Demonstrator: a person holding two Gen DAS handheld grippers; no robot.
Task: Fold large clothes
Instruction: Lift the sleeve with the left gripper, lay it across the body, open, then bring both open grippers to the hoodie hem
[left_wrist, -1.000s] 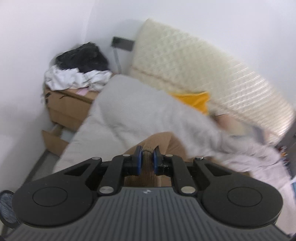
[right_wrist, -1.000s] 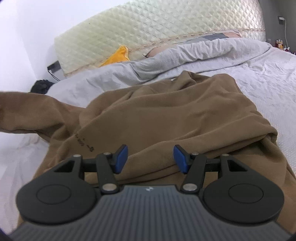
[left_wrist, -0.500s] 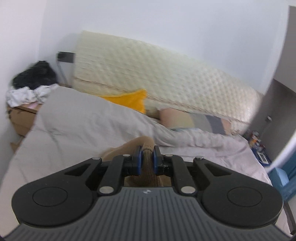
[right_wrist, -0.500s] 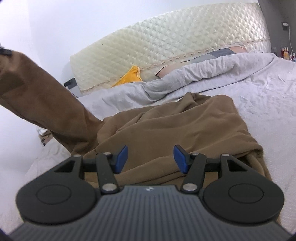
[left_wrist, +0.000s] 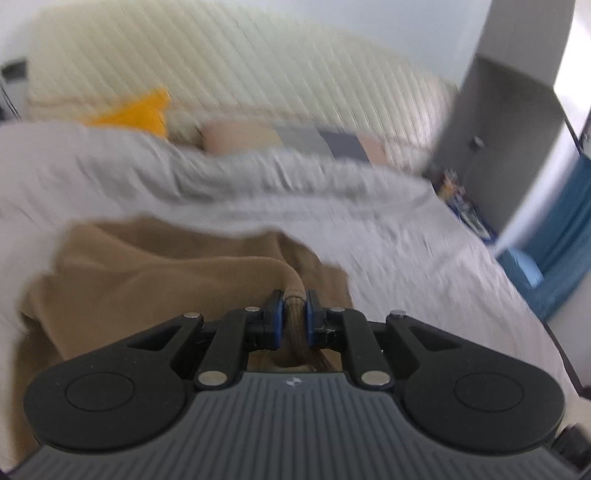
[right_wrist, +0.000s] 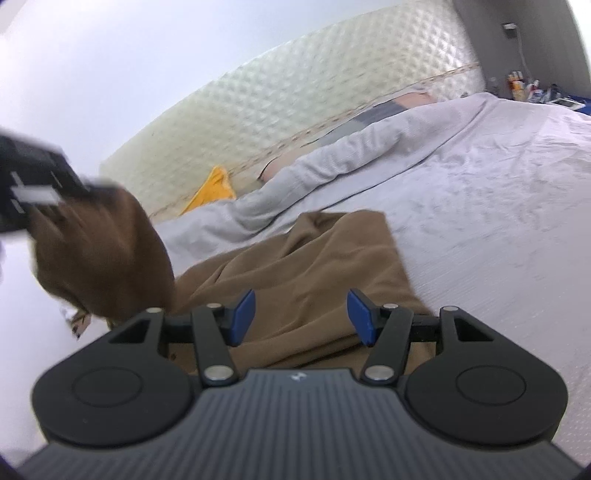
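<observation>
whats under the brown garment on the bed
The brown garment lies spread on the pale grey bedsheet, which shows all around it. Whatever sits directly beneath it is covered by the cloth. One ribbed end is lifted off the bed, pinched in the left claw.

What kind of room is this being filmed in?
Most likely a bedroom: a wide bed with a grey duvet, a padded cream headboard against the wall, and pillows beneath it.
</observation>
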